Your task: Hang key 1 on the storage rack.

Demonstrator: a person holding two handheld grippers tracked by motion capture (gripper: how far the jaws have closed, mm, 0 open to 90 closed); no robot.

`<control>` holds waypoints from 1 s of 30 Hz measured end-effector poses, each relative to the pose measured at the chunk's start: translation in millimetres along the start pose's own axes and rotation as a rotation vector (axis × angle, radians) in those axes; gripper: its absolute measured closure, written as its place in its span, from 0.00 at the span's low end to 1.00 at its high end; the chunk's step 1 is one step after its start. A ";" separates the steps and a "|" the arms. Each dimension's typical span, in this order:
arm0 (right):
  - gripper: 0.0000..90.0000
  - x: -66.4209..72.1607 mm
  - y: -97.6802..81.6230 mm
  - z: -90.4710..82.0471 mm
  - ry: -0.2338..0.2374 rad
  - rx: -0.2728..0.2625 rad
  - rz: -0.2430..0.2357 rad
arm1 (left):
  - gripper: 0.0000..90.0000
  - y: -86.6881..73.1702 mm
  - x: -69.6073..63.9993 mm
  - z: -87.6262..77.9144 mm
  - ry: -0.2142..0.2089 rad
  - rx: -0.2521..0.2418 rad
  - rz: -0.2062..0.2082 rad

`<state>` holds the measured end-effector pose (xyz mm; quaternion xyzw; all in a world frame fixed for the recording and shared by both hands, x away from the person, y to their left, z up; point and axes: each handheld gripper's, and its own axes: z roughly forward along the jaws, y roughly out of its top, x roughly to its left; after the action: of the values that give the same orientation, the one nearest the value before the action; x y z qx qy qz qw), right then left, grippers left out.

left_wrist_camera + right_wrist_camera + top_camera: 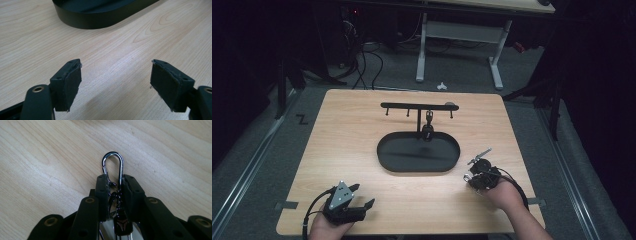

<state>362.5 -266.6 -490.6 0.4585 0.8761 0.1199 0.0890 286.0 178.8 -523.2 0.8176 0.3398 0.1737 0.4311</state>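
My right gripper [114,178] is shut on a keychain, whose silver carabiner [113,157] sticks out past the fingertips just above the wooden table; a dark fob hangs back between the jaws. In the high view this gripper [478,163] sits right of the black oval tray [387,155]. A black T-shaped rack [418,106] with small hooks rises from the tray's far side. Another dark keychain [428,127] hangs from it. My left gripper [364,195] rests near the front left edge, open, with bare wood between its pads [70,85].
The tray's rounded wall [100,22] lies ahead of the left gripper. Behind the table [337,130], a white desk frame [422,50] and cables [362,65] are on the grey floor.
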 end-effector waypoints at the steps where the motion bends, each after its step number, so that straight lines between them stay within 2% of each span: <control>1: 0.85 0.1 0.6 -0.4 -0.002 0.001 -0.005 | 0.28 -0.1 0.1 0.1 0.000 0.002 0.001; 2: 0.93 -0.2 1.8 -5.4 -0.006 -0.028 -0.002 | 0.28 -0.1 0.1 0.2 0.000 0.002 0.002; 3: 0.95 -0.7 3.0 -7.3 -0.017 -0.027 0.001 | 0.28 0.0 0.1 0.3 0.000 0.002 0.002; 5: 0.94 -1.2 3.8 -8.0 -0.028 -0.020 -0.012 | 0.28 0.0 0.1 0.4 -0.001 0.002 0.002; 7: 0.94 -0.6 3.8 -7.3 -0.016 -0.014 -0.016 | 0.28 0.0 -0.3 0.4 0.000 -0.001 0.002; 11: 0.95 -0.2 4.0 -8.3 -0.023 -0.024 -0.015 | 0.28 -0.1 0.1 0.3 -0.001 0.003 0.002; 14: 0.95 -2.9 4.0 -13.9 -0.084 -0.062 -0.007 | 0.28 -0.2 -0.2 0.5 -0.001 0.000 0.002; 16: 0.95 -6.4 3.6 -15.9 -0.100 -0.074 0.014 | 0.28 -0.2 -0.2 0.9 -0.002 0.002 0.002; 20: 0.95 -8.0 2.3 -14.1 -0.136 -0.083 0.010 | 0.28 0.0 -0.4 1.1 -0.003 0.003 0.004; 24: 0.94 -6.3 1.3 -8.7 -0.083 -0.068 0.030 | 0.28 -0.1 -0.6 1.3 -0.005 0.006 0.006; 30: 0.91 -8.0 1.5 -7.9 -0.042 -0.062 0.057 | 0.28 -0.2 -0.5 1.4 -0.007 0.010 0.011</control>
<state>366.1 -273.4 -482.2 0.4827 0.8565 0.1396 0.1179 286.3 177.7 -524.1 0.8223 0.3346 0.1715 0.4270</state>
